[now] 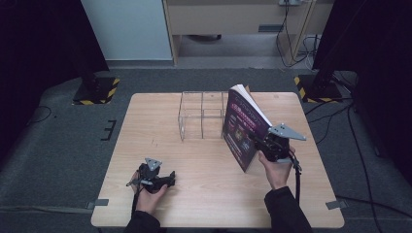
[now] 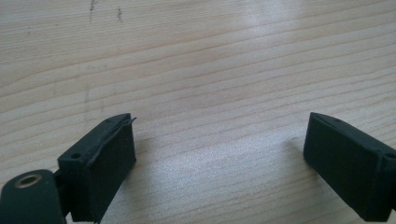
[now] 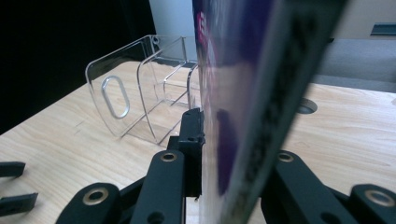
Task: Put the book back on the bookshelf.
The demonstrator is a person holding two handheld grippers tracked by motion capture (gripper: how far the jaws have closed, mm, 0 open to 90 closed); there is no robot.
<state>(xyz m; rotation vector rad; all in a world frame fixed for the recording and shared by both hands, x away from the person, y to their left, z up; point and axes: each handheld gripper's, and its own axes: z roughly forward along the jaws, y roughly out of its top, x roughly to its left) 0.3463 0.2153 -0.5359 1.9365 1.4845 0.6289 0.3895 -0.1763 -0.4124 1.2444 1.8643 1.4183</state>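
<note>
A purple-covered book (image 1: 241, 127) stands tilted on its lower edge on the wooden table (image 1: 194, 204), just right of a clear acrylic organizer (image 1: 201, 115). My right gripper (image 1: 257, 141) is shut on the book's near lower part. In the right gripper view the left pad (image 3: 192, 128) presses flat on the book (image 3: 252, 70), while the other pad is hidden behind it. The organizer (image 3: 135, 88) lies beyond, to the left. My left gripper (image 1: 170, 179) rests low at the table's front left, open, with bare wood between its jaws (image 2: 219, 140).
Two black stands with yellow-and-black striped feet flank the table's far corners (image 1: 97, 90) (image 1: 316, 87). Cables trail over the grey floor at the right (image 1: 350, 126). A round hole (image 3: 306, 106) is set in the tabletop behind the book.
</note>
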